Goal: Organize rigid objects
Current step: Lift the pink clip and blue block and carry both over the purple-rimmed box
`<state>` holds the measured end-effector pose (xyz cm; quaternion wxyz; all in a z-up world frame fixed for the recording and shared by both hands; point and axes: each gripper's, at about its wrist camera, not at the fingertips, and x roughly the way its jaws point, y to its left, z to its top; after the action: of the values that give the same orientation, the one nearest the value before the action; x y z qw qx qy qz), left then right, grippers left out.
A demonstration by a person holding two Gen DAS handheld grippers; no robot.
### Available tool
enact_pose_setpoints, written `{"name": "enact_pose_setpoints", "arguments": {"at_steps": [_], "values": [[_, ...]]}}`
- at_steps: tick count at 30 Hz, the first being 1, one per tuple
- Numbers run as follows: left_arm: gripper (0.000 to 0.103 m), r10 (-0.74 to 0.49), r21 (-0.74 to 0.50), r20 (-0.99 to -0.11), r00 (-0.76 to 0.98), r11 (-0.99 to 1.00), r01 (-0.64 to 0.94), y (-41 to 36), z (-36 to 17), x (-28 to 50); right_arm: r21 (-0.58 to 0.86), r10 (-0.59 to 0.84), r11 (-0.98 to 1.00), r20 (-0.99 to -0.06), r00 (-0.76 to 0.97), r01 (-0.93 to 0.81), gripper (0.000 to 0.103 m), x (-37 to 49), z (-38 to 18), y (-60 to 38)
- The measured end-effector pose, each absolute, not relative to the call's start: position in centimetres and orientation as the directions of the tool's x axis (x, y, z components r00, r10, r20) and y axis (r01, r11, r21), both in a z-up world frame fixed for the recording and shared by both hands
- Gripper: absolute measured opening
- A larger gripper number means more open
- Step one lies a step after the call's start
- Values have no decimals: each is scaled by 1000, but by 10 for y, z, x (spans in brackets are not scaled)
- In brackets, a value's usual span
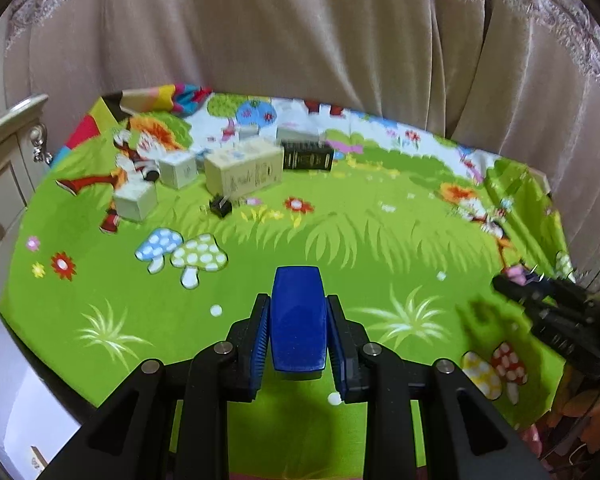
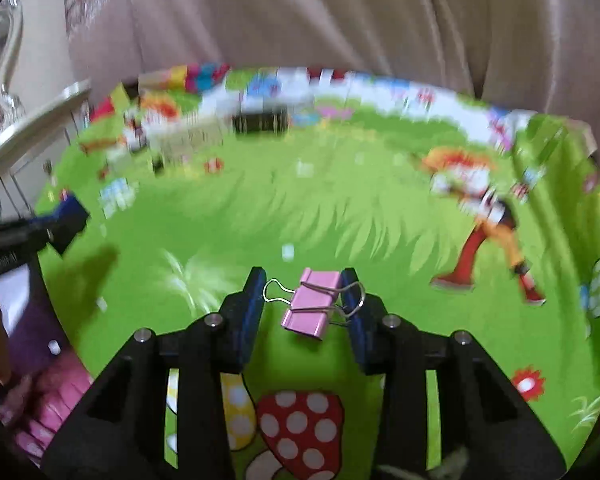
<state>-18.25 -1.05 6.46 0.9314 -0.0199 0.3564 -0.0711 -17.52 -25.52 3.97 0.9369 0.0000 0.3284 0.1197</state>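
Note:
My left gripper (image 1: 298, 312) is shut on a blue oblong block (image 1: 298, 320) and holds it above the green cartoon tablecloth (image 1: 340, 216). My right gripper (image 2: 305, 300) is shut on a pink binder clip (image 2: 314, 306) by its wire handles, above the cloth (image 2: 300, 208). The right gripper also shows at the right edge of the left wrist view (image 1: 556, 312), and the left gripper with the blue block at the left of the right wrist view (image 2: 66, 216). At the table's far left stand several pale boxes (image 1: 242, 168), a black box (image 1: 308, 156) and a small black clip (image 1: 220, 206).
A beige curtain (image 1: 300, 32) hangs behind the table. A cream cabinet with drawer knobs (image 1: 4, 168) stands to the left. The right wrist view is motion-blurred, with the box group smeared at the far left (image 2: 192, 136).

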Motion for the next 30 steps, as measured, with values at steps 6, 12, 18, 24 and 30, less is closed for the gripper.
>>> {"name": "enact_pose_setpoints", "arguments": {"at_steps": [6, 12, 18, 24, 30], "values": [[28, -163, -112, -453, 877, 986, 125, -4, 151, -215, -83, 185, 974, -256, 949, -212, 43, -233, 163, -236], [28, -126, -22, -178, 976, 992, 124, -8, 235, -270, -231, 167, 963, 111, 980, -138, 43, -307, 247, -203], [28, -95, 38, -81, 992, 994, 99, -15, 248, -300, -264, 181, 957, 225, 957, -119, 43, -341, 258, -185], [28, -74, 19, -81, 994, 997, 75, -1, 248, -309, -262, 228, 950, 218, 949, -168, 43, -344, 258, -173], [28, -28, 8, -99, 995, 1000, 29, 21, 239, -316, -267, 284, 936, 192, 939, -229, 43, -347, 255, -158]]}}
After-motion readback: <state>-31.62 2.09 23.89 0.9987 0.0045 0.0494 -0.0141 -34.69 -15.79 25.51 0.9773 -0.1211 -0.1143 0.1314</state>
